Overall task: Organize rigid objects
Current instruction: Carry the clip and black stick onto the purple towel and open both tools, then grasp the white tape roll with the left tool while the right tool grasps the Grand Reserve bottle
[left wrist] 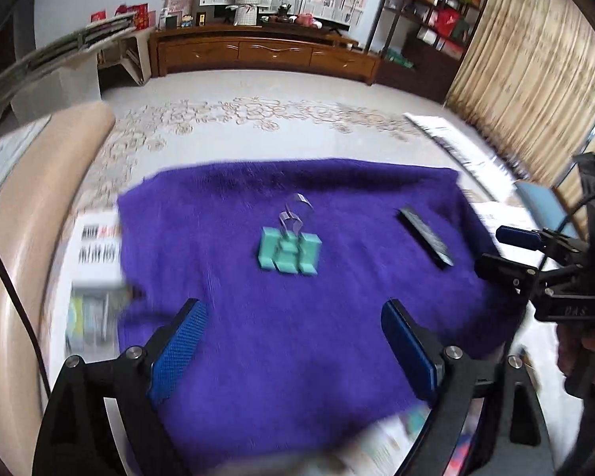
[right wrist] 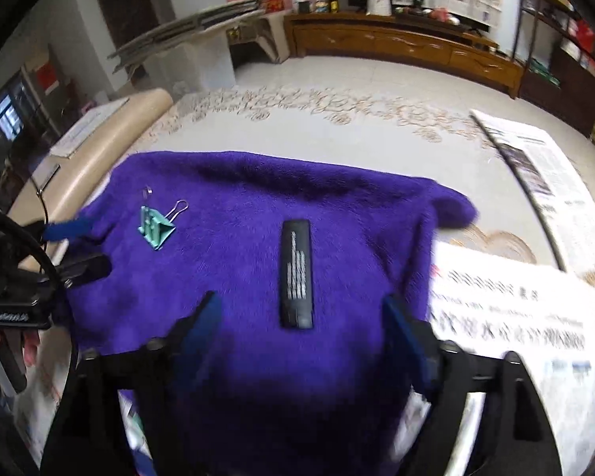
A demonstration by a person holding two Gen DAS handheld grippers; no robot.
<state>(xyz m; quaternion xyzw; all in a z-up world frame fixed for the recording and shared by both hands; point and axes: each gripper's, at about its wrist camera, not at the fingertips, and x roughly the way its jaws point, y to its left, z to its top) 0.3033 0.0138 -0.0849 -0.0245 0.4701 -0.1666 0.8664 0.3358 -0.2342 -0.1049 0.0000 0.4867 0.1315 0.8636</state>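
Note:
A teal binder clip [left wrist: 289, 252] with wire handles lies near the middle of a purple fuzzy cloth [left wrist: 297, 337]. My left gripper [left wrist: 293, 319] is open and empty, hovering just short of the clip. A black bar-shaped object [right wrist: 296, 271] with white print lies on the cloth [right wrist: 238, 377]; in the left wrist view it [left wrist: 426, 236] lies to the clip's right. My right gripper [right wrist: 301, 317] is open and empty, its fingers either side of the bar's near end. The clip [right wrist: 155, 228] shows at the left in the right wrist view.
Newspapers [right wrist: 515, 317] lie under and around the cloth. A beige cushioned edge [left wrist: 8, 277] runs along the left. Beyond are a patterned floor [left wrist: 258, 119], a wooden cabinet [left wrist: 265, 53] and curtains [left wrist: 527, 67]. The other gripper [left wrist: 543, 269] shows at the right edge.

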